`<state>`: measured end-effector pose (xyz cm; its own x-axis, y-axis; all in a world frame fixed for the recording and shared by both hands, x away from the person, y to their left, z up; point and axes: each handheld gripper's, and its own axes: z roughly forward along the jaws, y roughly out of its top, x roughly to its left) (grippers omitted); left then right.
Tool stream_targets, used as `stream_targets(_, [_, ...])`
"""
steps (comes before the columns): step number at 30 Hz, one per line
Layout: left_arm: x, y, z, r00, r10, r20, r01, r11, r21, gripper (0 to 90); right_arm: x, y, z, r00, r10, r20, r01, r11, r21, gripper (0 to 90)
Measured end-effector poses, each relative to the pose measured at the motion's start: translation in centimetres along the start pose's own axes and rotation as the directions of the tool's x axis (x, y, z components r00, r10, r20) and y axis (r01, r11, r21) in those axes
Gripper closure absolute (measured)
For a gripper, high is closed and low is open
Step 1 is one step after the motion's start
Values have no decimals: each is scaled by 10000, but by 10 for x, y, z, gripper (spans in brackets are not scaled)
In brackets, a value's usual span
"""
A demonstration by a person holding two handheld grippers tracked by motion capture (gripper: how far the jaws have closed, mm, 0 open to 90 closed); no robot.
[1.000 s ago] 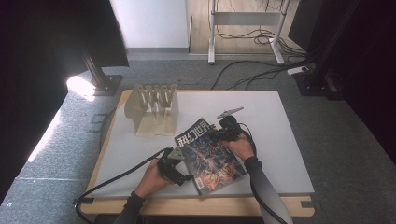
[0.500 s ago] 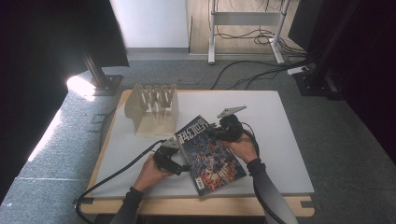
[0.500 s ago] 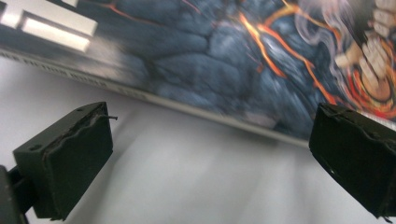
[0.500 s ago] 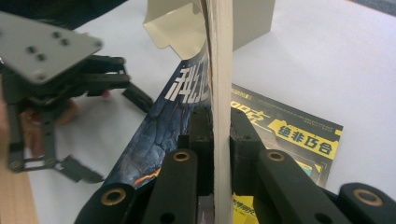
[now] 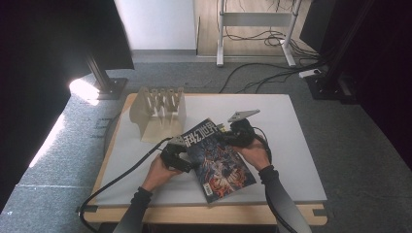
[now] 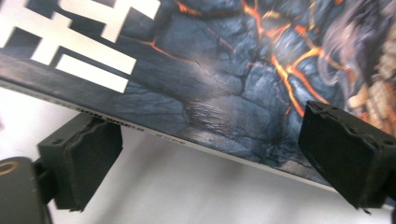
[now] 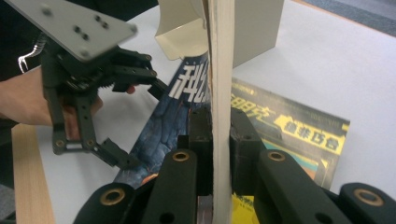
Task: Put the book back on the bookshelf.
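Here right tool (image 7: 219,135) pinches magazine (image 7: 219,70) edge; left tool (image 6: 205,154) spread.

Light came in hard from the left in the high view, a blown-out patch glaring on the grey floor (image 5: 83,90) beside the worktop (image 5: 296,145), which sat evenly lit and pale. The far left and right edges fell into near black. The left gripper view was soft and close, the magazine (image 6: 224,88) cover a touch blurred. In the right gripper view the near page edge and grey plate (image 7: 74,25) were out of focus.
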<state>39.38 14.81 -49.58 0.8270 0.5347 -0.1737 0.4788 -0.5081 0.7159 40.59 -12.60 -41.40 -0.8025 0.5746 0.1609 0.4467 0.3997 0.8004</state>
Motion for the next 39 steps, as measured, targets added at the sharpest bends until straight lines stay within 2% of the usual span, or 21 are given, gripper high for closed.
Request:
stream_targets(4, [-4,13,-12,9982,431,-426,-432,9991,-10,87,0,3,-4,10000,4,30,-3,9998,-206,804])
stream_targets(7, [-7,24,-23,9963,643,-568,-660,9974,-290,87,1,6,-8,9999,-87,95,90,9993,-366,800])
stream_targets(10, [-8,36,-33,9952,627,-745,-683,9948,-753,91,2,9,-12,9999,-100,94,105,9983,-572,798])
stream_targets(15, [-6,45,-32,9941,615,-891,-691,9941,-842,102,3,12,-18,9998,-180,111,188,9966,-806,793])
stream_targets(17, [-5,44,-30,9916,685,-1097,-770,9942,-755,111,2,11,-19,9997,-208,141,218,9965,-812,793])
stream_targets(18, [-4,44,-29,9913,728,-1094,-797,9950,-606,126,2,10,-19,9997,-210,140,221,9964,-822,792])
stream_targets(20, [-3,43,-26,9960,623,-636,-652,9969,-448,186,1,9,-19,9997,-219,87,226,9959,-879,796])
stream_targets(23, [-3,44,-25,9955,646,-687,-665,9975,-256,250,2,10,-19,9997,-260,33,262,9954,-926,798])
stream_targets(25, [-3,45,-27,9959,684,-598,-704,9970,-329,385,3,11,-20,9994,-324,126,334,9955,-882,800])
stream_targets(30, [-8,51,-42,9947,981,-298,-998,9929,-653,566,2,13,-23,9989,-336,314,362,9958,-847,800])
stream_targets(35, [-17,60,-55,9878,1412,-656,-1465,9856,-843,638,-1,12,-29,9983,-317,488,372,9925,-1162,803])
stream_targets(39, [-25,67,-67,9741,1937,-1168,-2068,9719,-1129,683,-1,14,-35,9969,-420,671,515,9877,-1479,803])
